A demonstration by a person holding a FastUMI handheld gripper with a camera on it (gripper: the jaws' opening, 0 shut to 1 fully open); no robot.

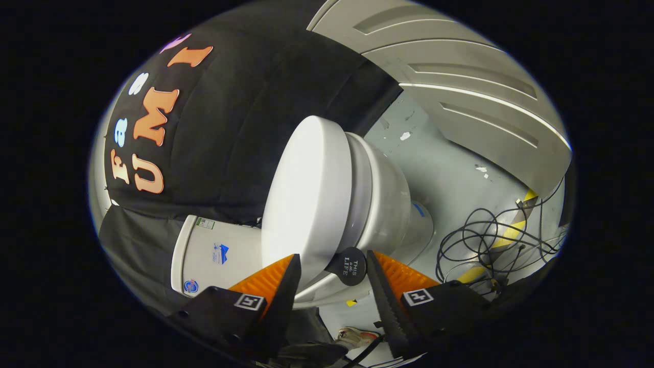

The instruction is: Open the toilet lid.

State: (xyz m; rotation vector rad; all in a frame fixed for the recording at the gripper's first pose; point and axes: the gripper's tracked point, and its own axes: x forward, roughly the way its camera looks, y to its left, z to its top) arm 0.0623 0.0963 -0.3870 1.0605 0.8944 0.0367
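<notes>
A: Since the toilet lid (306, 194) is a smooth, glossy white shell, I'd expect it to be stiff, fairly light and slippery. Where would you take it?

B: By its front edge, next to the round black tab (348, 266).

A: And the gripper (331, 271)?

B: Spread wide, holding nothing; lid edge and tab sit between its fingers. The lid lies closed on the bowl (386, 204), tank (214, 255) beyond.

toilet lid (311, 189) | white, glossy | shut over bowl | just ahead of claw (332, 273) fingers
</notes>
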